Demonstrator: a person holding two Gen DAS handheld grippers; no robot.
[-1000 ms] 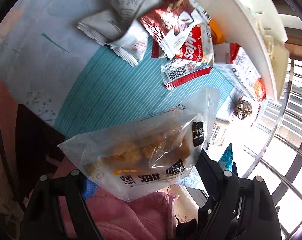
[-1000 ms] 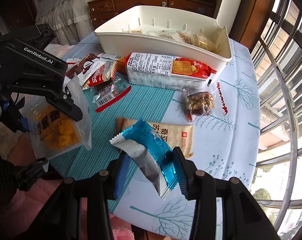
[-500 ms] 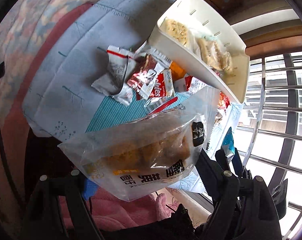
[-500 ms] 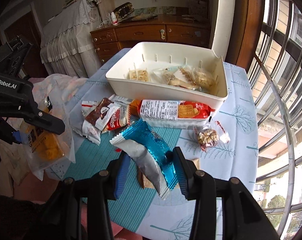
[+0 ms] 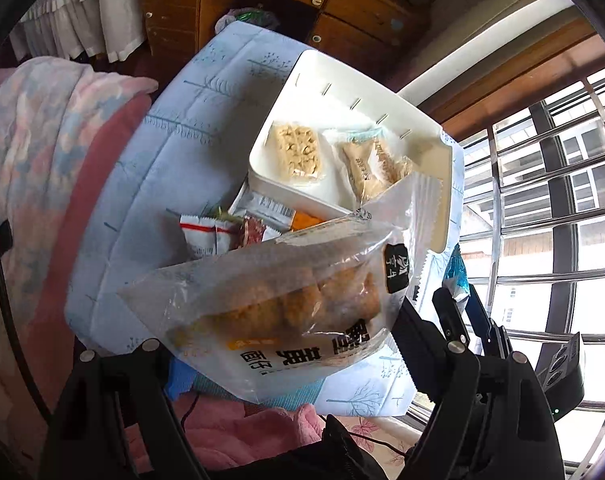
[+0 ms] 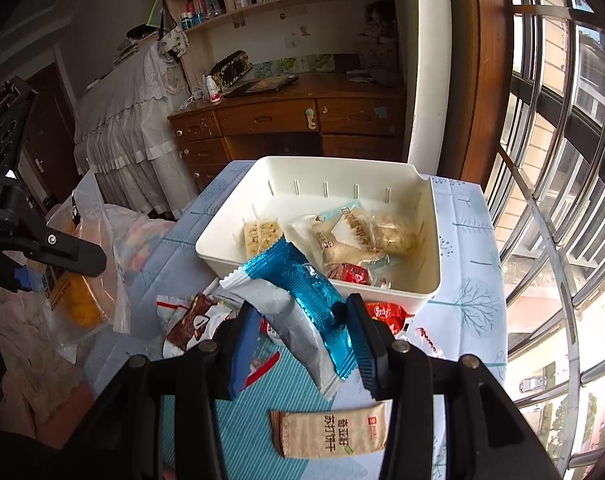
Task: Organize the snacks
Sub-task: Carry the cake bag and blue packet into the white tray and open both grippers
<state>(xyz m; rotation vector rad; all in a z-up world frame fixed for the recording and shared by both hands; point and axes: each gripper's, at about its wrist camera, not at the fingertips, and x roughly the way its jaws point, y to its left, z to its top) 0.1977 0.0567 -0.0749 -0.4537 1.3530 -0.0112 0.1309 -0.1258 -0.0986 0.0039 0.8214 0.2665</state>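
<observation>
Both grippers lifted well above the table since the earlier frames, bin interior now visible from above. Round table under a pale blue tree-printed cloth (image 6: 468, 240) with a teal striped mat (image 6: 238, 416) filling the lower centre of the right wrist view. Behind it, upper centre, a brown wooden dresser (image 6: 286, 128) below bookshelves, a white lace-draped piece at upper left, a barred window (image 6: 558, 184) down the right edge. White rectangular plastic bin (image 6: 432, 236) at mid-frame on the cloth, several wrapped snacks inside. Clear plastic bag of golden fried pieces (image 5: 286, 304) pinched between the widely spread fingers of the left gripper (image 5: 282, 344), raised over the table edge, lower centre of the left wrist view. Blue-and-silver foil snack packet (image 6: 298, 300) pinched in the right gripper (image 6: 298, 344), just in front of the bin's near wall. Tan cracker packet (image 6: 330, 434) flat on the mat at bottom centre; loose red-and-white wrappers (image 6: 190, 320) left of the packet.
</observation>
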